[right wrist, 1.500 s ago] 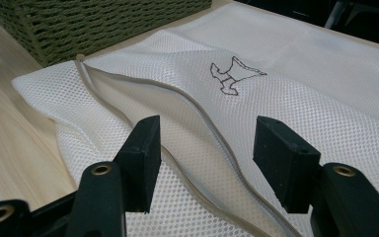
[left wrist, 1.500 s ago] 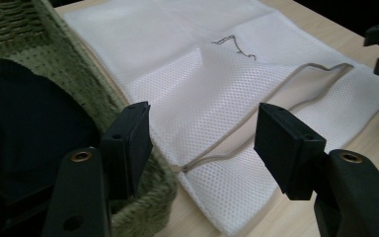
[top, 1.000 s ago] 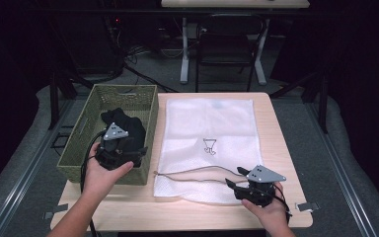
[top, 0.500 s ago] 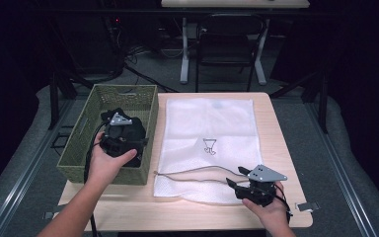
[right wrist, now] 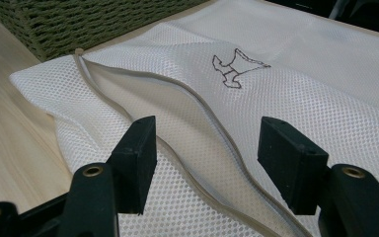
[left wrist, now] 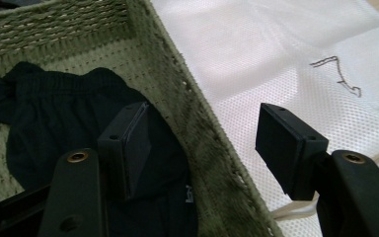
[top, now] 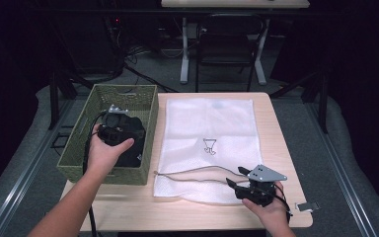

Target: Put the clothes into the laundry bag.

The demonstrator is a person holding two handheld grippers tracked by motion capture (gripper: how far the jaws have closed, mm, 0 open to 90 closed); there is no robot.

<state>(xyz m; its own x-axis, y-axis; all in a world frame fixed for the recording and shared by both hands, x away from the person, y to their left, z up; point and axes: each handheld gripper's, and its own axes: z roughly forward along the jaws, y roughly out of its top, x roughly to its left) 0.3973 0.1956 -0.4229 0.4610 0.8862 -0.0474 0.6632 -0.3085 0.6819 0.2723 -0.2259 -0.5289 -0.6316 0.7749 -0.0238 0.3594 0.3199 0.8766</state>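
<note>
Dim room, light wood table [top: 128, 207] mid-frame in the high view. Dark garment [left wrist: 54, 128] lies bunched inside the green woven basket [top: 145, 106], centre-left of that frame; in the left gripper view it fills the lower left. My left gripper [left wrist: 202, 143] hovers over the basket with its jaws apart and nothing between them: one jaw over the garment, the other past the basket wall, over the bag. White mesh laundry bag [top: 212, 123] lies flat just right of the basket, small line drawing at its middle, beige zipper edge [right wrist: 197, 182] gaping along its near end. My right gripper [top: 237, 180] sits lower right at that edge, jaws wide, clamping nothing; in the right gripper view the open zipper runs between them.
</note>
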